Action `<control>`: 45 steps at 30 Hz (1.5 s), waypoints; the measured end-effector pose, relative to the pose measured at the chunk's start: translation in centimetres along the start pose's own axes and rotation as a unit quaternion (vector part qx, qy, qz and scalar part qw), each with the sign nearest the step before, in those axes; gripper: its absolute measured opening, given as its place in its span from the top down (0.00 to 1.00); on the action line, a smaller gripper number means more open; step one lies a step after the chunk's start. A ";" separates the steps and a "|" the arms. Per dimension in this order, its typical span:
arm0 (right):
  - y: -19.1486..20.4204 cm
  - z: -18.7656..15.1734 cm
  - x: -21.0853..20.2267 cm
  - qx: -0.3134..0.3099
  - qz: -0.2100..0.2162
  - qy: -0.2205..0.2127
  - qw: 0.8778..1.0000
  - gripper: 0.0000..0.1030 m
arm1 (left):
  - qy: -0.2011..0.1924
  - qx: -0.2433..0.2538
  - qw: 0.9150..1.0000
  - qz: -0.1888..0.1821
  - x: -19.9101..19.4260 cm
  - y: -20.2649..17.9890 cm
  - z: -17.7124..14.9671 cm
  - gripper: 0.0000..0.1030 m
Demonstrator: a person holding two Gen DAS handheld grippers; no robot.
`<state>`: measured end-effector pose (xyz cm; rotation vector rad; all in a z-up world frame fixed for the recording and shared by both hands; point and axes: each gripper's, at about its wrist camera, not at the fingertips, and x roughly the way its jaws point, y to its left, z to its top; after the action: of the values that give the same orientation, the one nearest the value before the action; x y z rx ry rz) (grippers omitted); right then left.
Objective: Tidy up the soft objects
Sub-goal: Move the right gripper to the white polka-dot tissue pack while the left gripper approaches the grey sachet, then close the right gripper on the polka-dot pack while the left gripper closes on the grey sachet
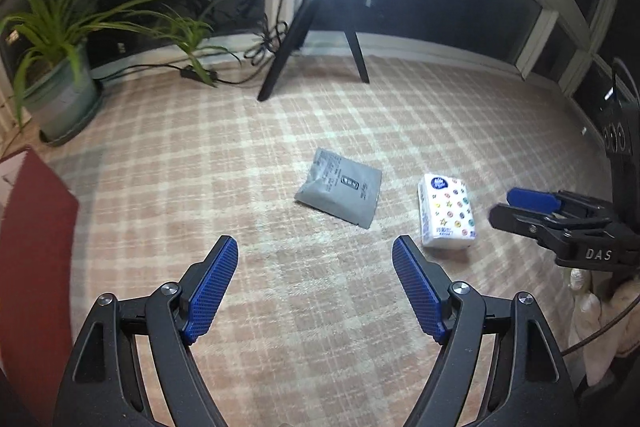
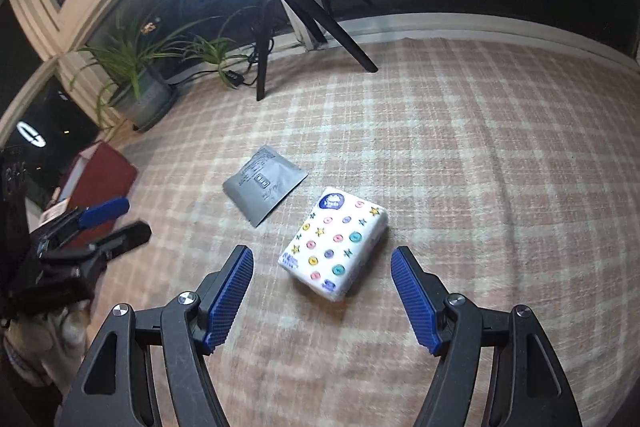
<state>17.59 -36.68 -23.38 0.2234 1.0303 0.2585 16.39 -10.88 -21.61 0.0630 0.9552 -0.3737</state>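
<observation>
The right tongs [image 2: 322, 293] are spread apart above the carpet [image 2: 460, 155], with the tissue pack [image 2: 335, 247] lying just before them, its long axis going away and to the right. The left tongs [image 1: 315, 285] also stand apart, holding nothing. The grey pouch [image 1: 339, 190] lies flat near the pack, not touching. Behind stand a tripod [image 2: 272, 27] and a plant [image 1: 60, 67]; a red box [image 2: 102, 175] is at the left.
</observation>
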 end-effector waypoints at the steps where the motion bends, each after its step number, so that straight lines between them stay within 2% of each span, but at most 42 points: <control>1: 0.5 0.1 0.6 0.001 -0.011 -0.001 1.000 0.34 | 0.001 0.005 1.000 0.000 0.3 0.0 -0.1 0.23; 5: 1.6 0.1 2.6 -0.006 -0.051 0.002 0.999 0.34 | 0.001 0.018 1.000 -0.002 1.1 0.3 -0.5 0.23; 12: 1.9 0.3 4.9 -0.003 -0.078 0.015 0.997 0.34 | -0.004 0.029 1.000 -0.007 2.7 0.7 -0.4 0.23; 19: 2.2 0.3 5.3 -0.043 -0.111 0.017 0.993 0.34 | -0.010 0.071 0.997 -0.012 5.0 -0.6 -0.1 0.23; 28: 0.6 0.2 5.2 -0.042 -0.115 0.020 0.992 0.26 | -0.013 0.125 0.992 0.013 8.2 -3.2 0.5 0.23; 34: -0.3 0.1 5.1 -0.035 -0.112 0.023 0.993 0.25 | -0.013 0.153 0.987 0.044 9.9 -3.9 0.4 0.22; 41: -0.8 0.0 5.3 -0.028 -0.100 0.026 0.994 0.24 | -0.022 0.159 0.985 0.063 10.6 -4.0 1.3 0.20; 45: -0.9 0.0 5.3 -0.030 -0.095 0.028 0.995 0.22 | -0.018 0.136 0.989 0.063 11.2 -3.3 2.2 0.20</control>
<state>20.23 -35.82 -27.96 0.0646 1.0897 0.1238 22.80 -17.58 -29.03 0.3621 0.8557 -0.3845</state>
